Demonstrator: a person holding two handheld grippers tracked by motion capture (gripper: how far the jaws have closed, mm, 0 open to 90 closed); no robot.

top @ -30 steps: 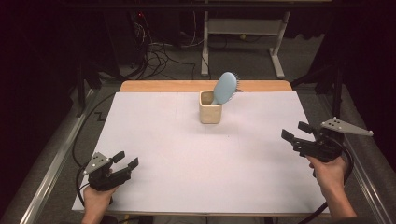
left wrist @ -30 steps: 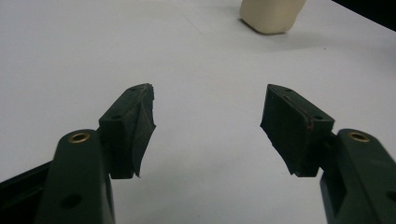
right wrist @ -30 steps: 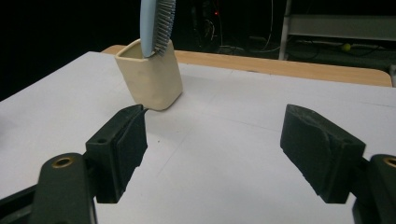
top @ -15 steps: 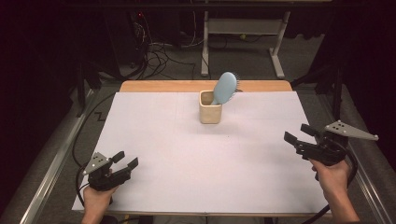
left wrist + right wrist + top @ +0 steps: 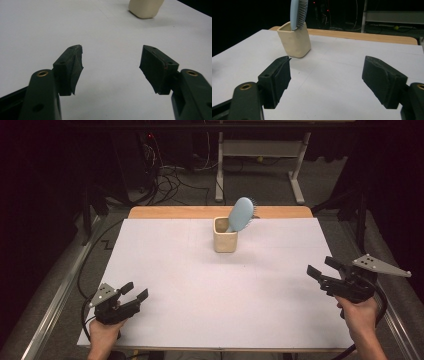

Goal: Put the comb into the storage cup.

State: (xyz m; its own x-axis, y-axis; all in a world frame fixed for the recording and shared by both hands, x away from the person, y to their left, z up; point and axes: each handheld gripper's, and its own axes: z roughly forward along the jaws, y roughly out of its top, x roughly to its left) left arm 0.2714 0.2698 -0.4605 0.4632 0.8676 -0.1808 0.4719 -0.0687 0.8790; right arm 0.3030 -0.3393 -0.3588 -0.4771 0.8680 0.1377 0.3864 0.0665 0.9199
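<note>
High view: hairbrush (image 5: 242, 213) in cup (image 5: 225, 241)

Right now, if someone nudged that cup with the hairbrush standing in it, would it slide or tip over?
The cup looks squat with a broad base, so a low push would probably slide it over the smooth white table cover. The blue hairbrush leans out well above the rim toward one side, so it likely makes the cup top-heavy; a high push might tip it that way.

– What sort of place is this?
– A lab or test room: a white-covered table (image 5: 165, 270) stands in the dark, cables (image 5: 172, 177) tangle on the grey floor behind it, beside a metal desk frame (image 5: 260, 155)
</note>
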